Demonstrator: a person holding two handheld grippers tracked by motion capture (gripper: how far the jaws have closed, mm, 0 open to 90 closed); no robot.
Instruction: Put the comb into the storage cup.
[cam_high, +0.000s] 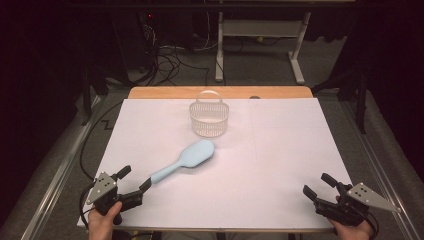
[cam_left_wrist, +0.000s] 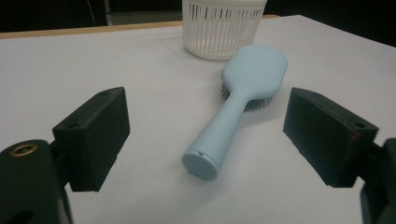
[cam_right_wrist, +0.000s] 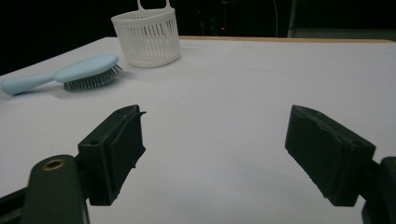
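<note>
A pale blue hairbrush (cam_high: 186, 159) lies bristles down on the white table sheet (cam_high: 280, 150), its handle pointing toward the near left. My left gripper (cam_high: 134, 180) is open at the near left corner, its jaws just short of the handle end (cam_left_wrist: 201, 164). Behind the brush head stands a white slotted basket (cam_high: 209, 118) with a hoop handle. My right gripper (cam_high: 319, 186) is open at the near right corner with bare sheet between its jaws. From the right gripper view, the hairbrush (cam_right_wrist: 70, 72) and basket (cam_right_wrist: 147, 37) sit far off to the left.
The wooden table edge (cam_high: 220, 92) runs behind the sheet. Beyond it, a desk frame (cam_high: 260, 45) and cables (cam_high: 170, 60) stand on the dark floor. Wide bare sheet spreads across the right half.
</note>
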